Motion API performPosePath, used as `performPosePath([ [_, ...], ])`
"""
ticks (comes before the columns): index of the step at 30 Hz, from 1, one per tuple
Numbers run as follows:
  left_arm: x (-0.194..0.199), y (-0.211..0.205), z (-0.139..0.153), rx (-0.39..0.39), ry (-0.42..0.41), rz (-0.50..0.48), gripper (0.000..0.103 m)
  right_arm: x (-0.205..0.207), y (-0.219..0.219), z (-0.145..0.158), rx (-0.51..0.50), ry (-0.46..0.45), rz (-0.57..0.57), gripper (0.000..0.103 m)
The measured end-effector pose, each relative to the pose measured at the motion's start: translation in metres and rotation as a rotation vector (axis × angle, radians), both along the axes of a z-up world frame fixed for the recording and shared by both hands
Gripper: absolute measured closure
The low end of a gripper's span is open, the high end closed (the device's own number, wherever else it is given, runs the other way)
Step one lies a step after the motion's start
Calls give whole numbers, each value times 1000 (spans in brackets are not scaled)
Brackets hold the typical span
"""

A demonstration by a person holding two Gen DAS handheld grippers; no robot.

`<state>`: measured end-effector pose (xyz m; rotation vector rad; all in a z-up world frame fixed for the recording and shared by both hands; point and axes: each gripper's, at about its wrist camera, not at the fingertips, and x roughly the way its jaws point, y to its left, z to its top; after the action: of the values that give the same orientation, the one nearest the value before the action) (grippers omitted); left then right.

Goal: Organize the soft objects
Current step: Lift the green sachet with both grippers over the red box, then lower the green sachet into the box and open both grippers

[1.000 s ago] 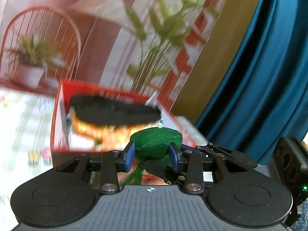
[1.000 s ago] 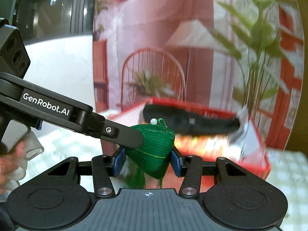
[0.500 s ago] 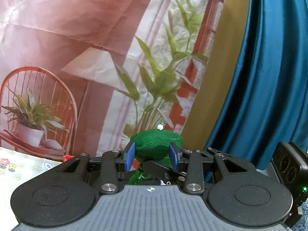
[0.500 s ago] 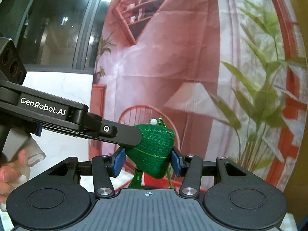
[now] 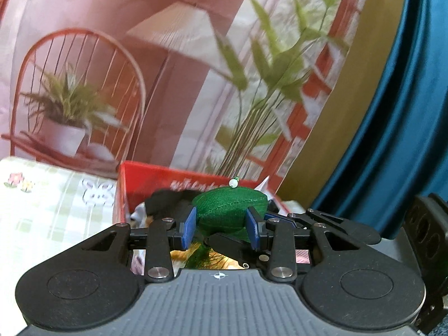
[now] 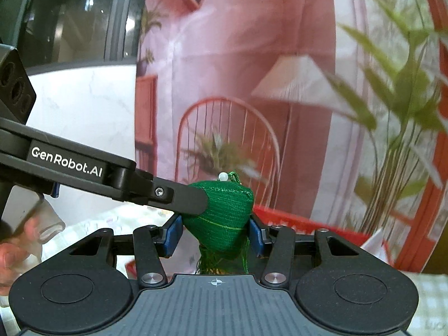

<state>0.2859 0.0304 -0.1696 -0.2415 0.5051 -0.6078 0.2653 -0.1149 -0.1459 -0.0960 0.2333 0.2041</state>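
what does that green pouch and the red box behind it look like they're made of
Green pouch: woven or knitted fabric, matte; fine ribbed mesh and a stitched seam show, with thread tassels below, and it looks soft and stuffed. Red box: probably printed cardboard, with thin flat walls; blurred, so uncertain.

Green knitted pouch [image 5: 229, 210]; red box [image 5: 145, 180]; pale green-checked tablecloth [image 5: 50, 204]; teal curtain [image 5: 392, 112].

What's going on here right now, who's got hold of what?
Both grippers are clamped on the same green pouch, a small stuffed cloth piece with a white bead on top and a tassel hanging below. The left gripper and right gripper pinch it from crossing directions, up off the table. Behind it on the checked tablecloth sits the red box, already holding a black soft item. The pouch is not in the box yet.
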Motion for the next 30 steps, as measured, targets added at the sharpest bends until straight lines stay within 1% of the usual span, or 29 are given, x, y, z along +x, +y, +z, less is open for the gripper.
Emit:
performPosePath([
  [5, 8, 2, -14, 36, 33, 9, 62, 10, 1, -18, 13, 60, -1, 56],
  [9, 11, 0, -19, 82, 39, 41, 56, 13, 4, -28, -6, 91, -16, 53],
  [11, 13, 1, -20, 82, 44, 52, 52, 12, 5, -32, -12, 104, -22, 52],
  [15, 13, 3, -20, 107, 45, 79, 49, 8, 2, -38, -16, 119, -37, 47],
  [17, 11, 3, -18, 117, 41, 88, 44, 6, 0, -40, -12, 128, -44, 42],
  [19, 8, 2, -16, 131, 35, 96, 41, 1, -4, -41, -6, 124, -54, 39],
  [21, 5, -1, -14, 149, 26, 101, 35, -5, -8, -41, 3, 119, -70, 36],
  [24, -1, -7, -12, 180, 11, 110, 19, -17, -17, -41, 19, 107, -99, 26],
  [26, -7, -11, -10, 198, -12, 121, 2, -27, -22, -42, 17, 84, -124, 12],
  [27, -10, -13, -9, 211, -22, 136, 0, -33, -25, -42, 14, 72, -137, 8],
  [29, -13, -18, -8, 228, -29, 159, 0, -44, -32, -43, 9, 60, -151, 1],
  [30, -13, -20, -7, 235, -25, 166, 0, -48, -35, -44, 7, 56, -158, 1],
])
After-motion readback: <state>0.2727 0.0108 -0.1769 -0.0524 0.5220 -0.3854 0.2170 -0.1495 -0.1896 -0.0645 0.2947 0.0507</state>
